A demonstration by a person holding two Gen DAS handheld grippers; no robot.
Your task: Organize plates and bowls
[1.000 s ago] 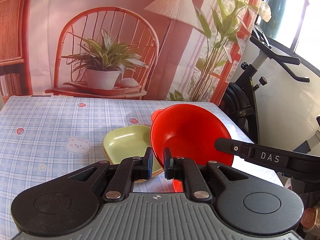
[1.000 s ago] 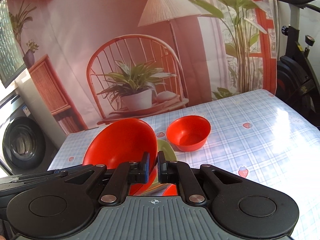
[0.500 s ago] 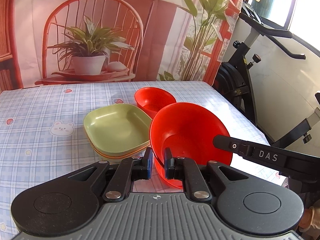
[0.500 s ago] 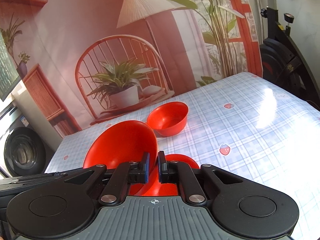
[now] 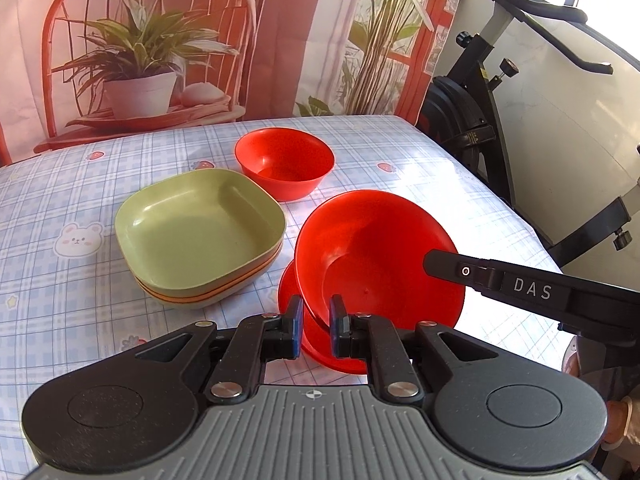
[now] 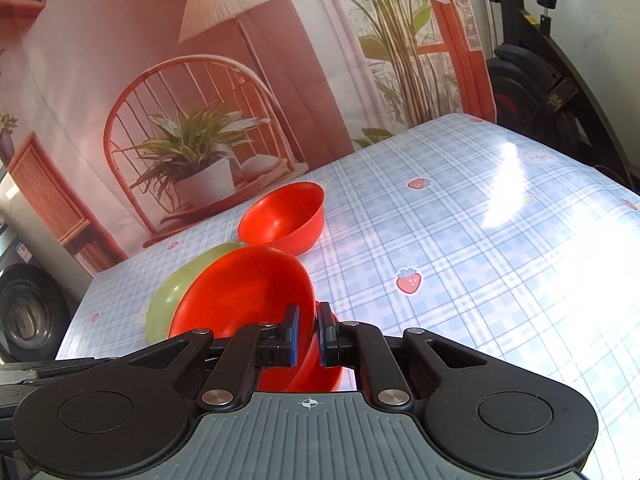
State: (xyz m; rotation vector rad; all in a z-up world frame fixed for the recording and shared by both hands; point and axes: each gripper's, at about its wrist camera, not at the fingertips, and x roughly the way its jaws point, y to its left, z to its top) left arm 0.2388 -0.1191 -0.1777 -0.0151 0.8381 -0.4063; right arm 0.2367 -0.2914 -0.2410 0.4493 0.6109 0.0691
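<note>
From my station, the left gripper is clenched on the near rim of a large red bowl, which sits tilted, its opening turned toward the left wrist camera. The right gripper is clenched on the rim of the same large red bowl from the opposite side; its black finger (marked DAS) reaches across the bowl's right rim in the left wrist view. Directly beneath the tilted bowl I see a second red piece resting on the tablecloth, its rim protruding below and to the left of the held bowl; I cannot tell whether the two are touching. A stack of square plates lies just beside the held bowl on its left in the left wrist view: a green plate on top, an orange edge showing between green layers below. A small red bowl stands upright on the cloth behind the stack and the held bowl, close to the stack's far corner, apart from the held bowl. In the right wrist view the same small red bowl appears just beyond the held bowl, with the green stack partly hidden behind the held bowl's left edge. The cloth is a blue check pattern with strawberry and bear prints. A printed backdrop hangs behind the table, and an exercise bike stands off the table's right side.
</note>
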